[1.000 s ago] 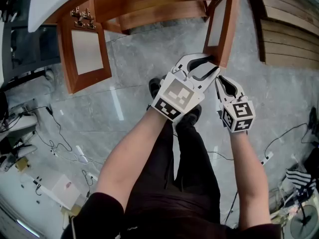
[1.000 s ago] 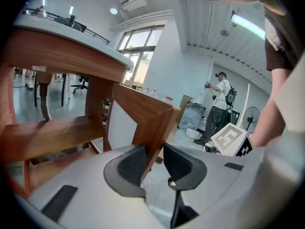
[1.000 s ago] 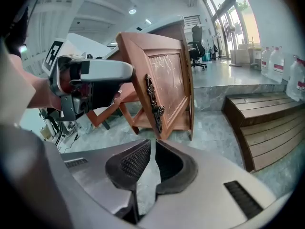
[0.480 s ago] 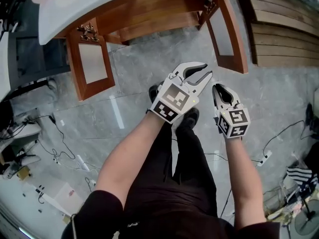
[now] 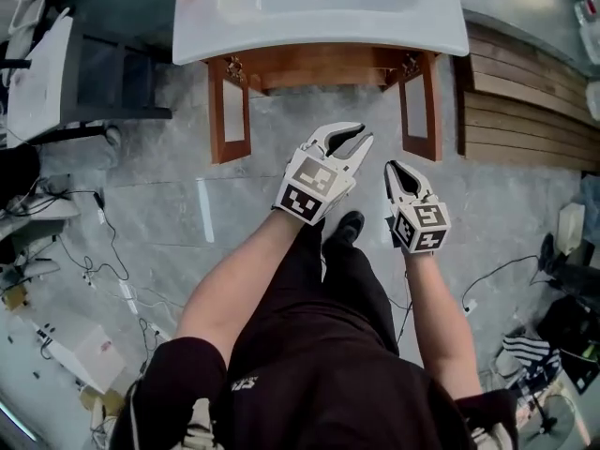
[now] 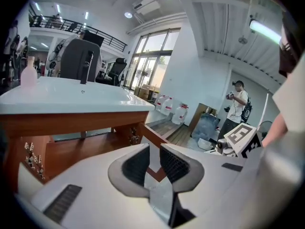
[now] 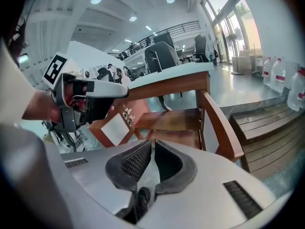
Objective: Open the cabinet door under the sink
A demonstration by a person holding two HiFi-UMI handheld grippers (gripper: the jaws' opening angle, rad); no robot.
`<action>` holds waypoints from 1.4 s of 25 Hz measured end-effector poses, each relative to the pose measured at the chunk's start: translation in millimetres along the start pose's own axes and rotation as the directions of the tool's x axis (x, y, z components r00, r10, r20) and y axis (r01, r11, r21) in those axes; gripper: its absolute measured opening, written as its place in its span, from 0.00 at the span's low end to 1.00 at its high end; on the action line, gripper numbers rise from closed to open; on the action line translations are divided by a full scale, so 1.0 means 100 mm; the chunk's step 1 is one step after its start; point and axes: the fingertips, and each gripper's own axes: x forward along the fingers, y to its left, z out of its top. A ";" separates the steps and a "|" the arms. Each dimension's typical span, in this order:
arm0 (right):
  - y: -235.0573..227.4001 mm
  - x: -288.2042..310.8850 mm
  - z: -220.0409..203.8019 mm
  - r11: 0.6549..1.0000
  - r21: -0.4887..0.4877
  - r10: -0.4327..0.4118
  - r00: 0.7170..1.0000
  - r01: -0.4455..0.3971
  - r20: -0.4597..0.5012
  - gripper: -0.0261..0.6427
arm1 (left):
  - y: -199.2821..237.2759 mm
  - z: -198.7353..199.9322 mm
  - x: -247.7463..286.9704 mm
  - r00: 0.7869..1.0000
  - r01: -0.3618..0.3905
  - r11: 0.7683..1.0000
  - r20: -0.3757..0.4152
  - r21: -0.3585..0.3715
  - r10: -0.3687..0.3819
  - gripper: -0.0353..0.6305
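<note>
The wooden cabinet under the white sink (image 5: 319, 12) has both doors swung out: the left door (image 5: 228, 111) and the right door (image 5: 419, 106). My left gripper (image 5: 361, 137) hovers above the floor in front of the cabinet, between the doors. It is open; its jaws have just been closing, and nothing is between them (image 6: 154, 147). My right gripper (image 5: 391, 167) hangs beside it, below the right door. Its jaws have just closed further and stand shut on nothing (image 7: 151, 142). The right gripper view shows the right door (image 7: 221, 123) just ahead.
A slatted wooden platform (image 5: 525, 101) lies right of the cabinet. A dark grey unit (image 5: 103, 78) stands to the left, with cables (image 5: 112, 270) across the floor. Water jugs (image 6: 181, 113) and a person (image 6: 237, 106) are in the background. The holder's shoe (image 5: 349, 223) is below the grippers.
Both grippers have risen and drawn back from the right door's edge. The left gripper's jaws have narrowed. The head view now looks straight down on the sink top.
</note>
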 end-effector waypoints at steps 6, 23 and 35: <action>0.43 0.09 0.70 0.997 -0.069 0.039 0.999 -0.038 0.020 0.09 | 0.33 0.32 -0.57 0.997 -0.062 0.997 0.037 -0.047 0.064 0.16; 1.82 -0.11 2.20 0.966 -0.192 0.198 0.973 -0.173 0.117 0.06 | 1.04 0.84 -2.12 0.971 -0.232 0.970 0.047 -0.077 0.236 0.12; 1.79 -0.41 3.07 0.906 -0.346 0.314 0.936 -0.244 0.161 0.06 | 1.19 1.53 -2.43 0.893 -0.417 0.897 0.120 -0.147 0.435 0.11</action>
